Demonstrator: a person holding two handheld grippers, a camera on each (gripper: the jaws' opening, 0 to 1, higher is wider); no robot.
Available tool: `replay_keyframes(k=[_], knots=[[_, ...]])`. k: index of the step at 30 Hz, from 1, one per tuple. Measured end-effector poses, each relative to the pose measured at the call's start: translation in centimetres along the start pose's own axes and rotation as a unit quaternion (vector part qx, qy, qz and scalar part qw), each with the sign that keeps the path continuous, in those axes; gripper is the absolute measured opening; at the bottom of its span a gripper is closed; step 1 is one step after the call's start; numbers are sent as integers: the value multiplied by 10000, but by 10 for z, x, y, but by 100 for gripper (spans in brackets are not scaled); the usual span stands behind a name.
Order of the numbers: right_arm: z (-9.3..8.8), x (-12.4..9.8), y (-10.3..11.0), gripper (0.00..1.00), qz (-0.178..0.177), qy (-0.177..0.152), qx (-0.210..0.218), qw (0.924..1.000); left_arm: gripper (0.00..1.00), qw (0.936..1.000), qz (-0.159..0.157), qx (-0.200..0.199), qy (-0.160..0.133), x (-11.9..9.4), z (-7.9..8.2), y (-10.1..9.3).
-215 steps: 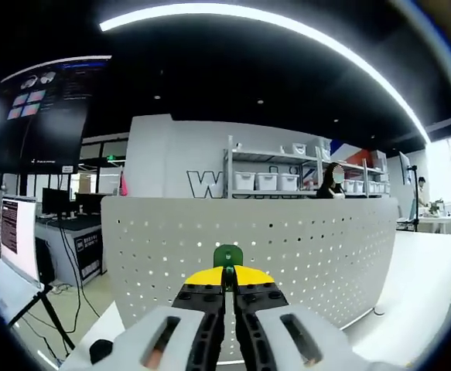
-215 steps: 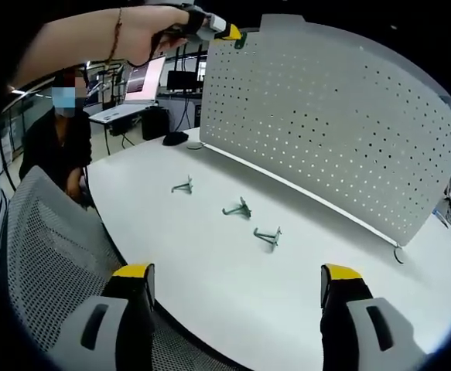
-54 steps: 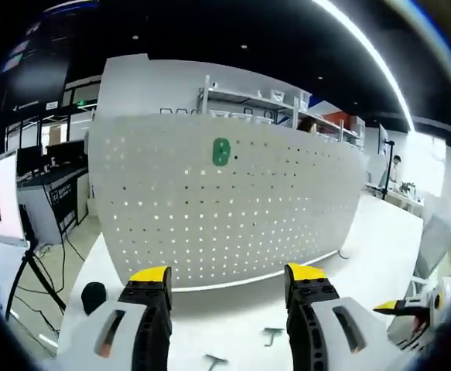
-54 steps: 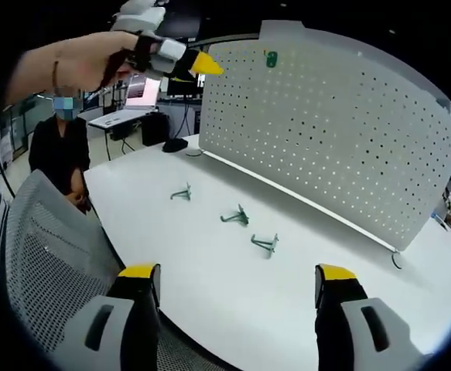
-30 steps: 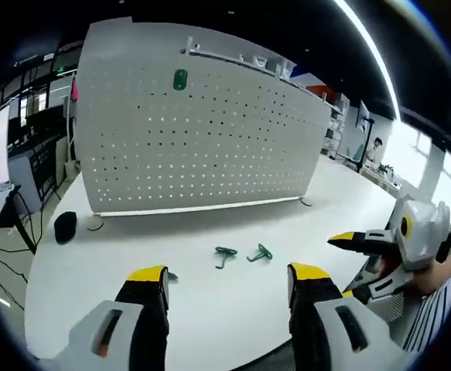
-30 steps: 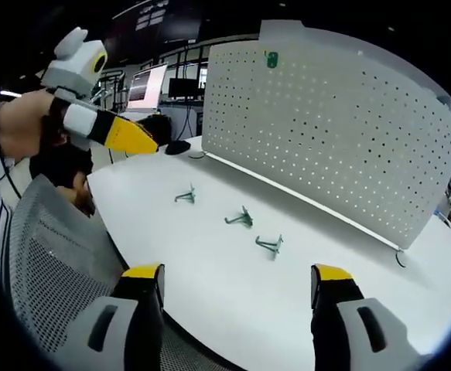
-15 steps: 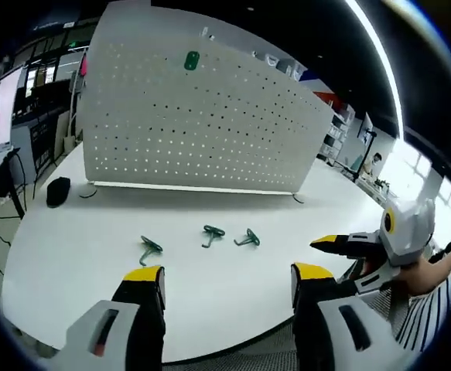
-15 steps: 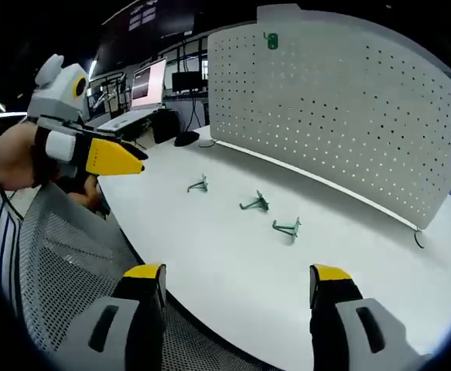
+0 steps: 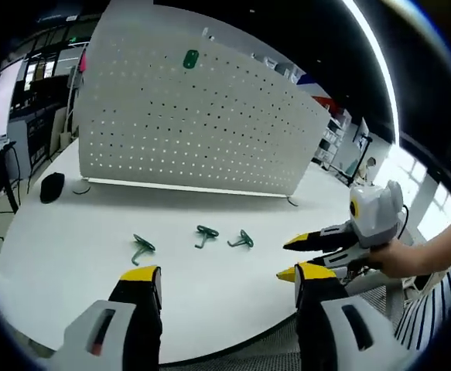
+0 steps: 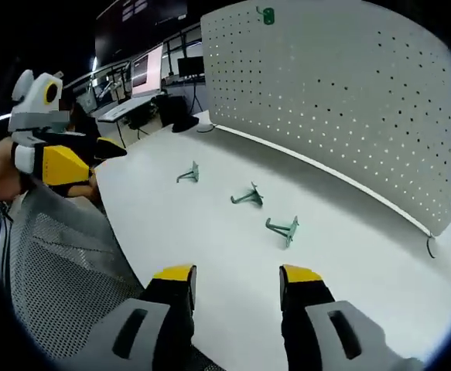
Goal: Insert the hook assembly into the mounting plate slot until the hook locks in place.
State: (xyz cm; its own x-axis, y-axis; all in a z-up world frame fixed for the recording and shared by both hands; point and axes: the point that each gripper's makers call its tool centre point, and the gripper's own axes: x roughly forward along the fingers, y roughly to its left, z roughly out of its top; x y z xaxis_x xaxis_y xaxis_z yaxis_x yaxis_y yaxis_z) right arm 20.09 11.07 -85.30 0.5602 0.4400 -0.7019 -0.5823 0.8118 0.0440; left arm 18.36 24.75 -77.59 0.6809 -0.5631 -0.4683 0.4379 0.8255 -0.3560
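Observation:
A white perforated mounting plate (image 9: 202, 124) stands upright on the white table (image 9: 70, 232); it appears too in the right gripper view (image 10: 349, 100). One green hook (image 9: 190, 59) sits in a slot near the plate's top edge, also seen as green hook (image 10: 268, 15). Three more green hooks lie on the table in a row: (image 9: 141, 247), (image 9: 205, 233), (image 9: 242, 239), and in the right gripper view (image 10: 188, 175), (image 10: 248, 196), (image 10: 284, 229). My left gripper (image 9: 227, 274) is open and holds nothing. My right gripper (image 10: 237, 274) is open with a narrower gap, low over the table's near edge.
A black mouse (image 9: 52, 187) lies near the plate's left end. A grey mesh chair (image 10: 55, 263) stands by the table's near edge. A hand (image 9: 399, 259) holds the right gripper at the right of the left gripper view. Desks and monitors stand behind.
The right gripper's jaws have drawn closer together and it has moved in over the table, nearer the hooks. The left gripper stays back and open.

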Motion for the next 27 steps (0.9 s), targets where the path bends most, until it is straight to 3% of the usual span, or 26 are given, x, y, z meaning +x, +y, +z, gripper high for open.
replay_keyframes(k=[7,9,15,22,24,27], knots=[[6,30,-20,32,-131,173,-35,9998,73,10000,-61,-14,-24,0,-3,-3],[2,37,-33,32,-361,383,-18,9986,73,10000,-62,-49,-7,1,-3,-2],[8,53,-56,25,-552,536,69,9970,73,9995,-37,-259,-178,0,2,2],[11,60,-65,17,-430,855,152,9953,72,9992,-18,-347,-217,2,4,3],[7,62,-68,16,-421,1102,-37,9930,71,9991,-16,-367,-213,2,4,3],[9,68,-68,15,-357,1087,1,9934,71,9992,-5,-344,-187,4,3,3]])
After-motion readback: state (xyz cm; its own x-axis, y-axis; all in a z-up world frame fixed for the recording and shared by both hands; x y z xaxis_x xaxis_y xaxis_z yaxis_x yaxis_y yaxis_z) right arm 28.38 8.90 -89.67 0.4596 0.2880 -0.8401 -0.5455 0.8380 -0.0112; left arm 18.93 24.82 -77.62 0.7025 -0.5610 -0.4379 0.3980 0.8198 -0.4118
